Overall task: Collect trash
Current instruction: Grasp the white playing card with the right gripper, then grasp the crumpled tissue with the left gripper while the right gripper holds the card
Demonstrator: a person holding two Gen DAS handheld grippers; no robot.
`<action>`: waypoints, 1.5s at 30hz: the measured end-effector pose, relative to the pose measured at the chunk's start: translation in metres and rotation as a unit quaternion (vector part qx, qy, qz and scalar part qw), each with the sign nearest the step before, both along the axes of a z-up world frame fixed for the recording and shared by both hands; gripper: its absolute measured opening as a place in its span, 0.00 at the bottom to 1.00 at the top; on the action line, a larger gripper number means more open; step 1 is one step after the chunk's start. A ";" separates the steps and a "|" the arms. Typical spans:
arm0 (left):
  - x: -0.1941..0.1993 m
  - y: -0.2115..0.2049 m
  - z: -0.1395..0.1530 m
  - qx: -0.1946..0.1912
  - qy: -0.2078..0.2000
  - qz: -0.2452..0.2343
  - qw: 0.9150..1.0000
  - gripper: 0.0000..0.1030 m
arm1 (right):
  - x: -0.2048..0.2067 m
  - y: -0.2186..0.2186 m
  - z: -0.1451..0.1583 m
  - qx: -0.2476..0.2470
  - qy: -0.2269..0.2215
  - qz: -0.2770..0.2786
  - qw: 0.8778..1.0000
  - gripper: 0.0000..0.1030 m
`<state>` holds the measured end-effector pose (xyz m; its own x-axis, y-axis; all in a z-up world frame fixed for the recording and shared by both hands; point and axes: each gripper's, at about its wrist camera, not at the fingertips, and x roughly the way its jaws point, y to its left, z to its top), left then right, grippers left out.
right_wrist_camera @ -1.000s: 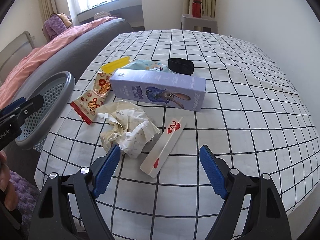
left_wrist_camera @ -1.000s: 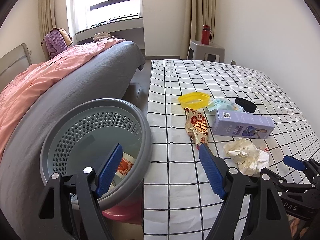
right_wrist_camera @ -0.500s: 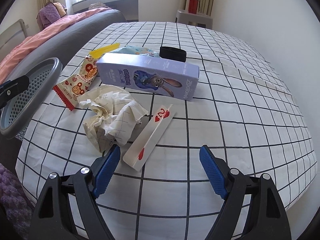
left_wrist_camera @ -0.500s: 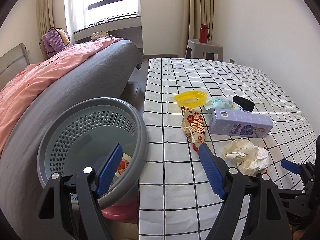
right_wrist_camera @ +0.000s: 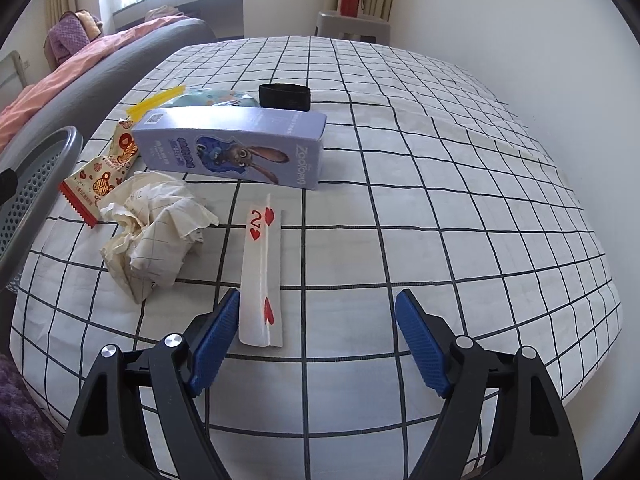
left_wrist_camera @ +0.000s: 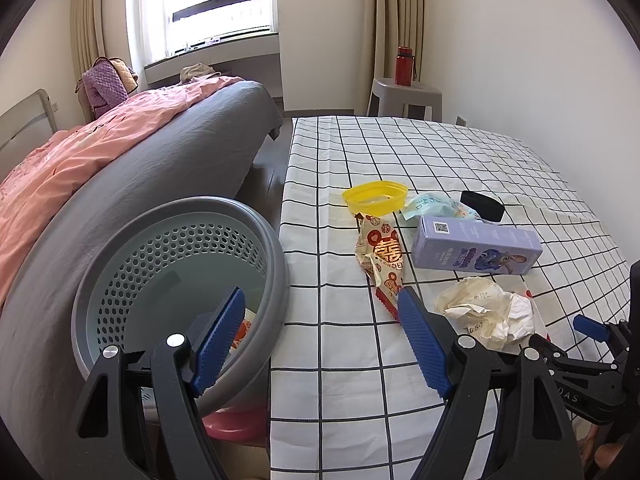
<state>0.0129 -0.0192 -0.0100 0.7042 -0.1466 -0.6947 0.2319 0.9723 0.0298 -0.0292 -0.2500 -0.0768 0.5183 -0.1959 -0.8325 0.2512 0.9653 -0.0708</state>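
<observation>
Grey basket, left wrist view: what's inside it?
Inside the grey basket, one red-and-white printed wrapper lies at the bottom, partly hidden by the left tool's finger. The floor nearest the camera is covered by the tool, so more trash there can't be ruled out.

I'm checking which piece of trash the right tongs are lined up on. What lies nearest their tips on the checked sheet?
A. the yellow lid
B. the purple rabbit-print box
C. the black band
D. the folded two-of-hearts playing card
D: in the right wrist view the folded two-of-hearts playing card lies with its near end just inside the left pad of the open right tongs, not yet gripped.
</observation>
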 end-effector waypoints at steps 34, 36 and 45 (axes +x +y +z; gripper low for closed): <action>-0.018 -0.053 -0.015 -0.023 0.083 -0.086 0.993 0.73 | 0.005 -0.012 0.022 0.072 -0.041 0.024 0.996 0.14; -0.019 -0.064 -0.016 -0.027 0.094 -0.099 0.990 0.73 | 0.002 -0.021 0.027 0.079 -0.048 0.015 0.996 0.14; -0.014 -0.108 -0.035 -0.004 0.124 -0.121 0.985 0.73 | -0.012 -0.049 0.042 0.106 -0.073 -0.011 0.992 0.14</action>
<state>-0.0013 -0.1271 -0.0448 0.4575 -0.2952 -0.8388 0.4565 0.8875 -0.0634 -0.0407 -0.2989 -0.0349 0.6336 -0.0366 -0.7728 0.2647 0.9488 0.1721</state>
